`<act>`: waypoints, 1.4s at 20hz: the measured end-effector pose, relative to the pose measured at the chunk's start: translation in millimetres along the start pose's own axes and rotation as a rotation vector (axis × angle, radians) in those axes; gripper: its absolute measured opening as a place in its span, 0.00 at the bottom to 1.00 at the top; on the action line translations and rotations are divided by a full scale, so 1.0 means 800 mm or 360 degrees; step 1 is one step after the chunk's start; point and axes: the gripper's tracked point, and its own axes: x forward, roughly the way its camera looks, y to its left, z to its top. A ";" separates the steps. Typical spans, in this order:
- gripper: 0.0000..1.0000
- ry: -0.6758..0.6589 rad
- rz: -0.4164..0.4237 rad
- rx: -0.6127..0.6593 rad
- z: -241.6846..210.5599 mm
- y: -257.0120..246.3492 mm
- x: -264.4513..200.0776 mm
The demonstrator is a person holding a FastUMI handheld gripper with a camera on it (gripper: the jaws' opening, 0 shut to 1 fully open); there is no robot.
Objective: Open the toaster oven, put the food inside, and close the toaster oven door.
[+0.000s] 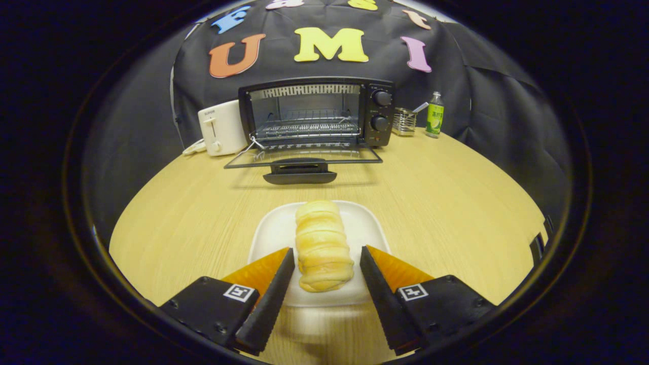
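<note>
1. The gripper [324,263] hangs low over the near part of the desk [456,203], its fingers [274,284] spread apart.
2. A bread roll [322,246] lies lengthwise between the fingers, on a white plate [271,233]. There is a gap on each side, so neither finger touches the roll.
3. The roll is pale gold and ridged, and it points toward the oven [317,114].
4. The oven stands at the far edge of the desk, well beyond the plate, against the booth wall.
5. The oven door [304,157] is folded down flat toward the plate, with its dark handle [299,175] nearest the roll.
6. Inside the oven a wire rack [307,126] sits bare.
7. Two knobs [381,98] are stacked on the oven's right panel.
8. A white toaster [220,126] stands just beside the oven on its left.
9. To the oven's right stand a small metal holder [404,121] and, next to that, a green bottle [434,115].
10. Bare desk separates the plate from the oven door.
</note>
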 end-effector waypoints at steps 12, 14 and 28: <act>0.62 -0.0199 -0.0023 -0.0087 0.032 0.001 -0.011; 0.61 -0.0254 -0.0010 -0.0067 0.045 0.002 -0.014; 0.61 -0.0686 0.0448 0.0168 0.185 0.058 -0.002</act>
